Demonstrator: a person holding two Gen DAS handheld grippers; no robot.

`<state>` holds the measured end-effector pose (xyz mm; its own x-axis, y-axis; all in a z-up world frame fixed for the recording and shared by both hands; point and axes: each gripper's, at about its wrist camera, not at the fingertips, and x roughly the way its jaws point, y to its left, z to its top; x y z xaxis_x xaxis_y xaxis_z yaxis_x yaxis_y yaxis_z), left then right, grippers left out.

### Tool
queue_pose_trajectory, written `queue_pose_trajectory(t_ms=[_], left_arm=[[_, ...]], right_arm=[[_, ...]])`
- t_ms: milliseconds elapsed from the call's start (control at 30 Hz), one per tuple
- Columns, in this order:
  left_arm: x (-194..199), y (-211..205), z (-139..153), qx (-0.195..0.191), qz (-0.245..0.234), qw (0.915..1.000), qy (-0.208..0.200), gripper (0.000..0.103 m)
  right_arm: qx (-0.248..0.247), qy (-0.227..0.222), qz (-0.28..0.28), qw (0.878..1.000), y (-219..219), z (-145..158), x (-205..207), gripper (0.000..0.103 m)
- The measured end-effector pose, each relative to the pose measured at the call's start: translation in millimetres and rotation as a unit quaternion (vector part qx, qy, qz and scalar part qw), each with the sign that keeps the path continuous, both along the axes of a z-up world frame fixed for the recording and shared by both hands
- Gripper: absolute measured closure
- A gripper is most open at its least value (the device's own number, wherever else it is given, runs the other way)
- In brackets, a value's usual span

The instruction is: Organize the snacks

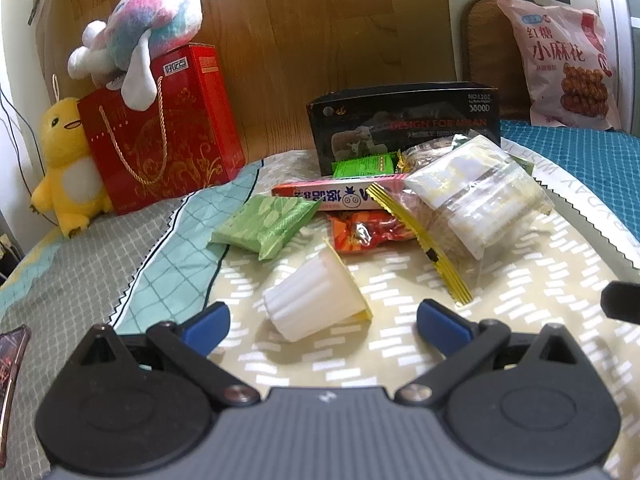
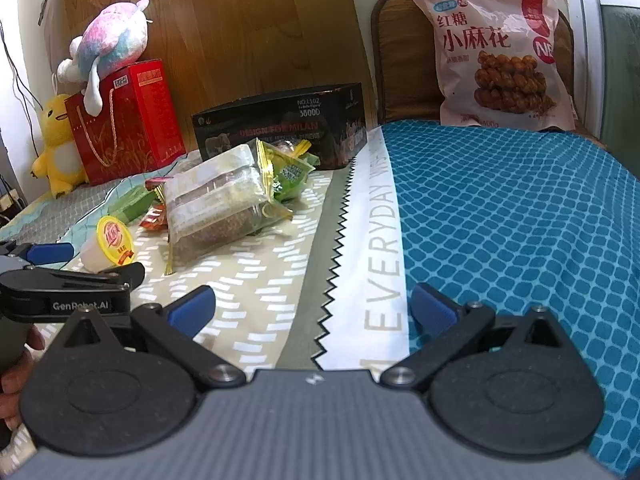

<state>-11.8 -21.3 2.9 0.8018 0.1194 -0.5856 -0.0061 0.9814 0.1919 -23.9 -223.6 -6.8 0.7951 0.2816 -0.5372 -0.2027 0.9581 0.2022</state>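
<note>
A white jelly cup with a yellow lid lies on its side on the bed, between the blue pads of my open left gripper, not pinched. Behind it lie a green packet, a red candy bag, a pink stick pack, a clear bag of wafers and an open black box. In the right wrist view my right gripper is open and empty over the bedding, right of the cup, the clear bag and the black box.
A red gift bag with a plush toy on top and a yellow plush duck stand at the back left. A large pink snack bag leans on a chair at the back right. A blue blanket covers the right side.
</note>
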Motion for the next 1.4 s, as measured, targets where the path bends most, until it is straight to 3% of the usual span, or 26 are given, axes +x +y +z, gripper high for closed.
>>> queue_pose_trajectory(t_ms=[1033, 1233, 1400], left_arm=[[-2.3, -5.7, -1.2, 0.018, -0.002, 0.9998, -0.007, 0.0], [-2.3, -5.2, -1.4, 0.014, -0.003, 0.9999, -0.007, 0.0], [-3.4, -4.3, -1.7, 0.012, -0.004, 0.9999, -0.009, 0.0]], right_arm=[[0.023, -0.007, -0.01, 1.0, -4.9, 1.9, -2.2, 0.0], [0.019, -0.01, -0.013, 1.0, -3.9, 1.9, -3.7, 0.006], [0.009, -0.016, -0.015, 1.0, -1.8, 1.9, -4.8, 0.023]])
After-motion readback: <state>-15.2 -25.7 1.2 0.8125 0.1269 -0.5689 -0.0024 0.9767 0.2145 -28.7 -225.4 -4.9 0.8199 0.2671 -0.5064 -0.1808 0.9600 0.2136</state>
